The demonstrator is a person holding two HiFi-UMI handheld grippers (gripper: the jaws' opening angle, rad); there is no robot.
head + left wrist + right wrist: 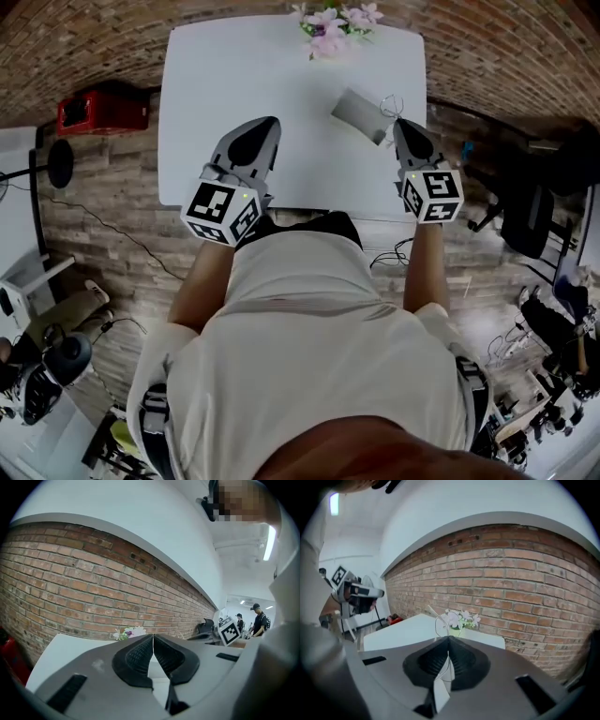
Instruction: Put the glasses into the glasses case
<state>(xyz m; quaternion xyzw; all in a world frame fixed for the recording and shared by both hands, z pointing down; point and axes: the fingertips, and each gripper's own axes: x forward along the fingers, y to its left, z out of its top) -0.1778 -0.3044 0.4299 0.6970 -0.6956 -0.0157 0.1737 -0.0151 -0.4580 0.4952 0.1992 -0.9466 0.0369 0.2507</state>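
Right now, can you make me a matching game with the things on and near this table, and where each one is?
Things:
1. bunch of pink flowers
2. grey oblong glasses case
3. thin wire-framed glasses
4. red box

Places:
A. on the floor, left of the table
B. pinched in the shut tongs of the right gripper
C. at the far edge of the white table
D. lying on the table, just beside the right gripper's tongs

Pairs: 1-C, 2-D, 3-B, 4-A.
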